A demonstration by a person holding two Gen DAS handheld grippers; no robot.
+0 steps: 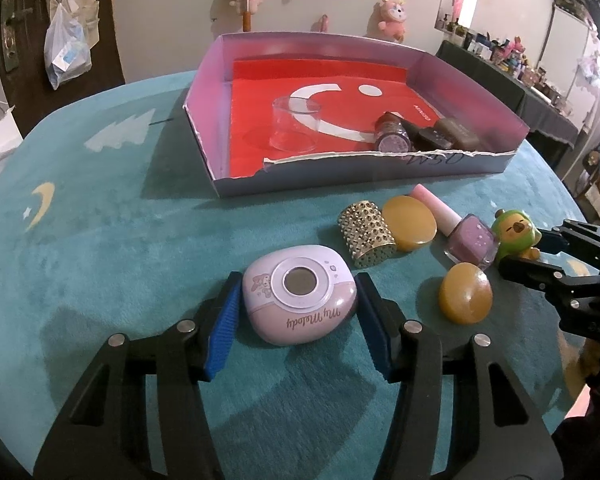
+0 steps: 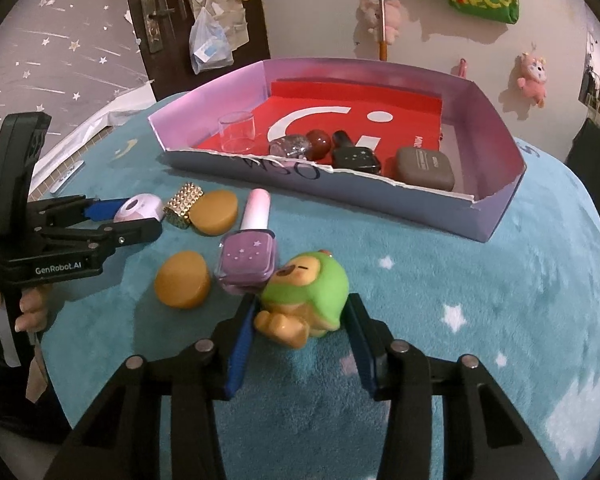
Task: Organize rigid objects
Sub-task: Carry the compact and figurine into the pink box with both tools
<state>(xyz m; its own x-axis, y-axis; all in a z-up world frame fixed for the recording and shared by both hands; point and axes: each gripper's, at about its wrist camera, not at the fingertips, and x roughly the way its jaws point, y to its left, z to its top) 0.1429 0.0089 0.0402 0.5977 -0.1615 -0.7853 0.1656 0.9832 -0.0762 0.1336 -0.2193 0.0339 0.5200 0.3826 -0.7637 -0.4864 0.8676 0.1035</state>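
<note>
Left wrist view showed the left tool (image 1: 300, 312) low in the frame, its blue pads pressed against both sides of a pink compact case (image 1: 299, 295) resting on the teal bench (image 1: 120, 260). In the right wrist view the right tool (image 2: 300, 328) had clamped a green-hooded toy figure (image 2: 306, 298) at centre frame, just beside a purple nail polish bottle (image 2: 247, 254). The cardboard tray (image 2: 500, 208) stood beyond, toward the upper frame.
</note>
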